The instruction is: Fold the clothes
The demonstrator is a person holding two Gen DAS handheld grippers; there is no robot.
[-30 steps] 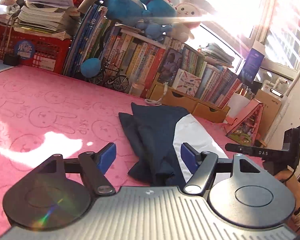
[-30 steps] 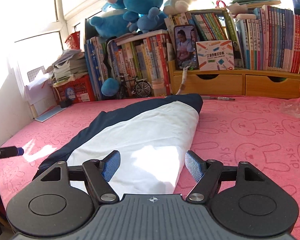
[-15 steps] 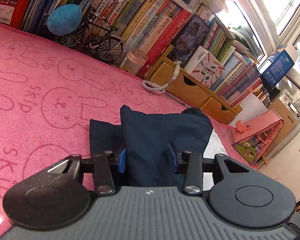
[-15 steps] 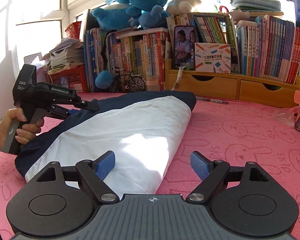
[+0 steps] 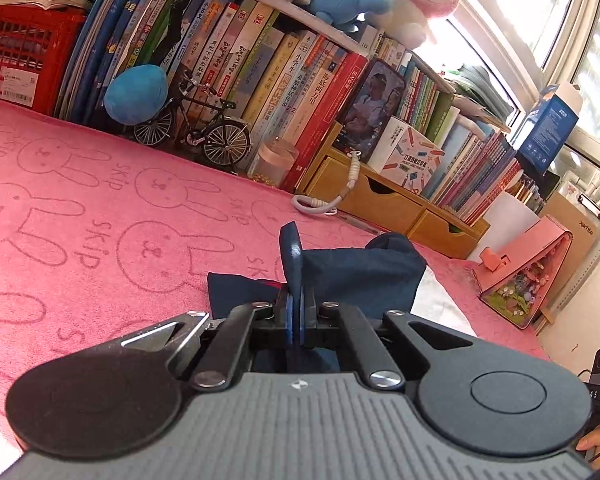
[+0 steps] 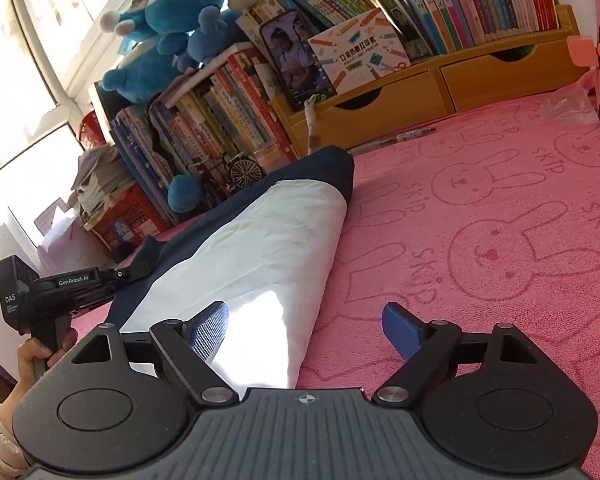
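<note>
left hand-held gripper (image 5: 296,320) pinches the navy edge of the garment (image 6: 260,248), whose long axis runs toward 12 o'clock from the wide, empty right hand-held gripper (image 6: 306,330) over its near white end.

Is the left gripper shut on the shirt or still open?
Shut on it. The left gripper has its blue pads pressed together with a ridge of the navy and white garment pinched upright between them.

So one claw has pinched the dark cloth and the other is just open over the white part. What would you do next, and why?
Probably bring the right gripper down to grip the garment's near white edge. The left gripper is shut on the navy fabric; the right one's jaws stand apart, with nothing held, so the cloth cannot be lifted evenly.
</note>
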